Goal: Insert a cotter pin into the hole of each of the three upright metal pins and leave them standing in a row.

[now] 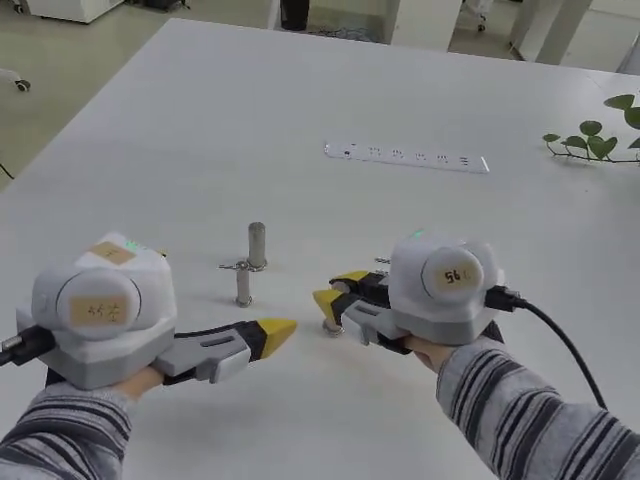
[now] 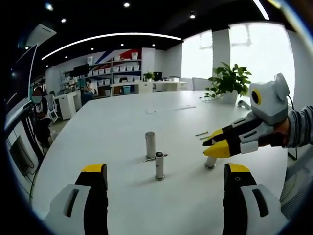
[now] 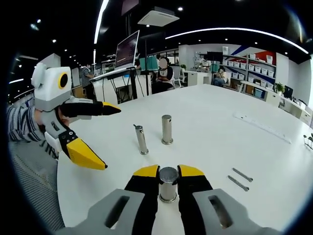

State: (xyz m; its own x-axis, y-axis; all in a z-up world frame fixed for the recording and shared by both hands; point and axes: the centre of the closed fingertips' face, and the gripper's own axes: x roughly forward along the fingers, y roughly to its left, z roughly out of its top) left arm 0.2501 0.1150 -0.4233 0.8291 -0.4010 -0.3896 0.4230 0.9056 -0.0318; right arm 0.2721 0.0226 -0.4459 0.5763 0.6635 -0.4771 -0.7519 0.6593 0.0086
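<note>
So, quite a bit is hidden here. The right tongs [image 3: 168, 172] are clamped on one upright metal pin, the held pin [image 3: 168, 188]. In the head view just its foot can be made out under the yellow tips, resting on the desk [image 1: 200, 130]. Its cross hole is covered, so whether anything sits in it can't be told. The left tongs [image 3: 112, 138] are held wide apart with nothing between them and are pointed toward the other two pins.

Writing-wise, a tan sticker [image 1: 457, 275] on the right gripper's housing carries digits that could be read as "56", but it's blurry. The second sticker [image 1: 92, 311], on the left housing, is too smeared to be read. Markings on the power strip [image 1: 405, 156] further back are too small to be made out.

As for orientation, the thick pin [image 1: 257, 245] is stood upright, long axis vertical, apart from both tongs. The thin pin [image 1: 243, 288] is stood just in front of it, upright as well. A cotter pin [image 1: 234, 265] is pushed crosswise through it near the top and lies roughly level. The held pin is vertical too, off to the right of those two.

Two loose cotter pins [image 3: 242, 175] are laid flat on the desk side by side, seen right of the tongs in the right gripper view. In the head view they are mostly covered by the gripper body.
</note>
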